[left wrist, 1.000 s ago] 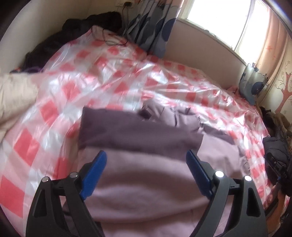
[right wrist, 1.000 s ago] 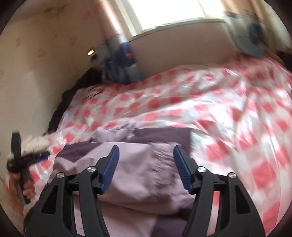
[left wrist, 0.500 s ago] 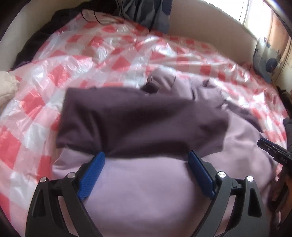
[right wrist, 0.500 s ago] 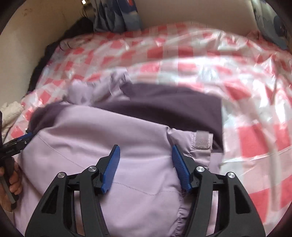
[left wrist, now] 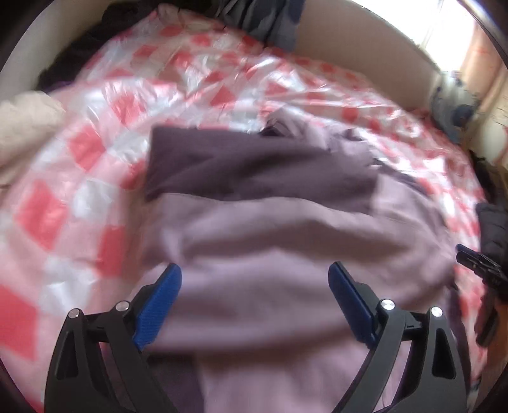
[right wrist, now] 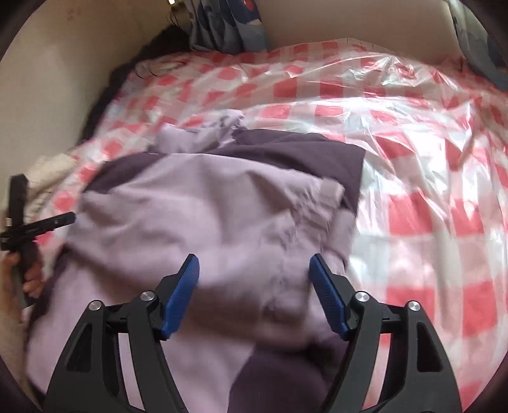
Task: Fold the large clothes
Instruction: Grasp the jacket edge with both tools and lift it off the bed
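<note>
Between the blue pads of the right tool (right wrist: 254,289) lies the lilac garment (right wrist: 203,216); its jaws stand wide and are opening, and no pad presses on the cloth. The left tool (left wrist: 254,298) also stands wide open above the same garment (left wrist: 279,286), gripping nothing.

Below both tools the garment is spread on a bed covered by a red-and-white checked plastic sheet (right wrist: 412,178). Its dark purple lining (right wrist: 304,152) shows along the far edge, ahead of the pads. Beyond the bed rise a pale wall (right wrist: 63,79) and a blue patterned curtain (right wrist: 228,22); a bright window (left wrist: 451,28) shows far right of the left tool.

Left of the left tool sits a cream fleece item (left wrist: 22,127). Dark clothes (left wrist: 73,54) lie at the far edge by the wall. The person's hand (right wrist: 22,279) shows at the left of the right wrist view, holding the other tool.
</note>
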Demonstrator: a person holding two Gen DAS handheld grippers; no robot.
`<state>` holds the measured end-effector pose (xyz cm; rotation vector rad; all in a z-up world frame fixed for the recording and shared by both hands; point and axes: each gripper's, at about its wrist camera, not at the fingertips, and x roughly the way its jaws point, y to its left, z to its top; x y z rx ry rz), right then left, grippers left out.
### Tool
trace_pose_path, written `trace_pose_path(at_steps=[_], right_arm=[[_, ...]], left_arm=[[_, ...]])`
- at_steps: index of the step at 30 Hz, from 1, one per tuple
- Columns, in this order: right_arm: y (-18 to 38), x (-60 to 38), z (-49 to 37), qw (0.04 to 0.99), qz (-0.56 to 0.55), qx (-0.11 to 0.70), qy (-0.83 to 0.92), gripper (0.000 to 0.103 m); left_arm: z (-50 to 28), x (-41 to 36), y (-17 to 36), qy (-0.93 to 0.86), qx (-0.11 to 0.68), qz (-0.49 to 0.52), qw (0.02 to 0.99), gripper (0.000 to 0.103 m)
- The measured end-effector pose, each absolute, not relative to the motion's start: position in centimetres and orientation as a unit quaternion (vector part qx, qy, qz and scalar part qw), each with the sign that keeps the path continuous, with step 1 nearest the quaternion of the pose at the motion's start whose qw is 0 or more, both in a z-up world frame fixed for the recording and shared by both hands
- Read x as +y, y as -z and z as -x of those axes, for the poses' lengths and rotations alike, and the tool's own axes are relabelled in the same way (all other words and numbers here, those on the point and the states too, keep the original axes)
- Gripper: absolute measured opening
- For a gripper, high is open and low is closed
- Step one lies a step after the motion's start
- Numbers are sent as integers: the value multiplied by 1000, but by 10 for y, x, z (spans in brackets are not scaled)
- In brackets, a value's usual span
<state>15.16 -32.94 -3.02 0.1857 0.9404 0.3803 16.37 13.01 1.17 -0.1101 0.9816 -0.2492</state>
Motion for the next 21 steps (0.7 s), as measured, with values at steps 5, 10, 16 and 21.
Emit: trace_pose_path(at_steps=[5, 10, 16, 21], right_arm=[[27, -394, -42, 824, -177, 493, -217, 83], [61, -433, 56, 751, -268, 549, -249, 84], [75, -432, 123, 698, -298, 576, -302, 84], [81, -423, 144, 662, -301, 598, -337, 85]], left_arm=[[-60, 200, -50, 153, 463, 82, 869, 94], [49, 281, -38, 150, 505, 158, 835, 96], [141, 320, 10, 165, 550, 247, 780, 96], [163, 300, 54, 225, 573, 301, 728, 96]])
